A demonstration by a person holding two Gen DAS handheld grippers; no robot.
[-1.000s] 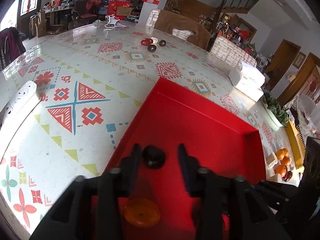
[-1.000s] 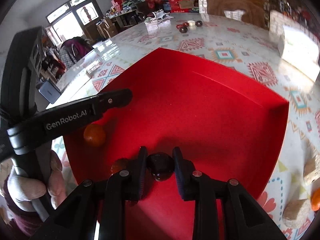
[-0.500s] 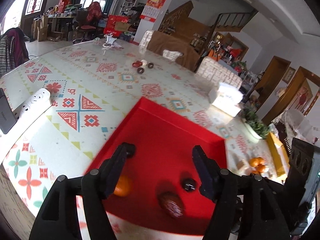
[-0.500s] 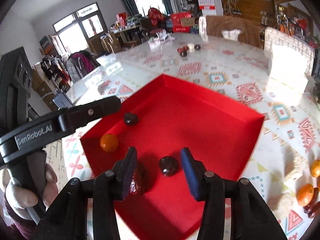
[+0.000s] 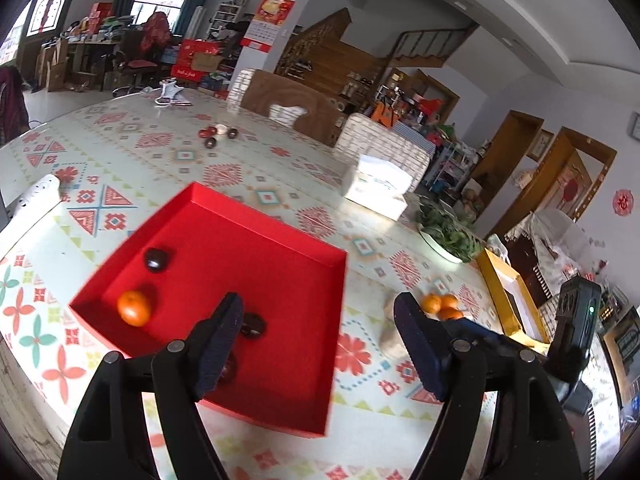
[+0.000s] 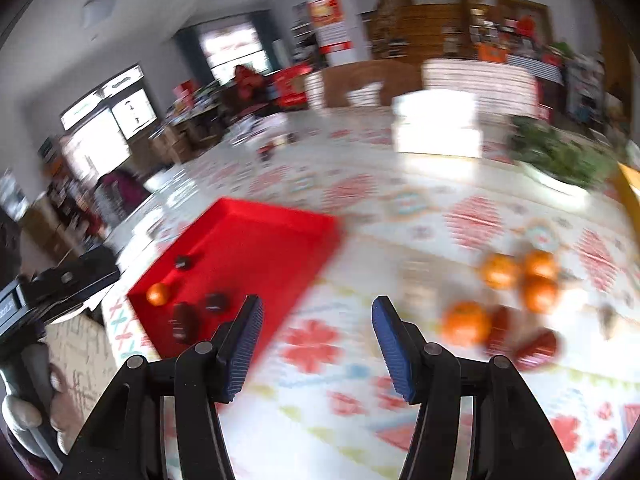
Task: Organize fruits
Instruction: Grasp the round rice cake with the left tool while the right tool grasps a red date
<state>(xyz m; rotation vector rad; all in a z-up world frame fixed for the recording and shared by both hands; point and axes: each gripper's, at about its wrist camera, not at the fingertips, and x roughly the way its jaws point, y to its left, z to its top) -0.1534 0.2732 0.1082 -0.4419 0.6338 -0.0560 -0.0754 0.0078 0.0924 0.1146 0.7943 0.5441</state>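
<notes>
A red tray [image 5: 312,252] lies on the patterned table and holds an orange [image 5: 134,308], a dark round fruit [image 5: 155,260] and two more dark fruits near its front edge [image 5: 253,325]. My left gripper [image 5: 318,314] hovers above the tray's right front corner, its jaws opening with nothing between them. My right gripper [image 6: 316,312] hangs over bare tablecloth to the right of the tray [image 6: 256,232], its jaws opening and empty. In the blurred right wrist view, several oranges [image 6: 520,276] and dark red fruits [image 6: 536,346] lie on the table to the right.
A white tissue box [image 5: 378,192], a plate of greens [image 5: 448,236] and a yellow box [image 5: 508,300] stand to the right. Small dark fruits [image 5: 210,136] lie far back. A white power strip [image 5: 28,208] sits at left. A beige block [image 5: 394,336] lies by the tray.
Both grippers let go of dark fruits, which now lie in the tray, and opened wider. Both rose and drew back; the right one swung right toward the loose oranges.
</notes>
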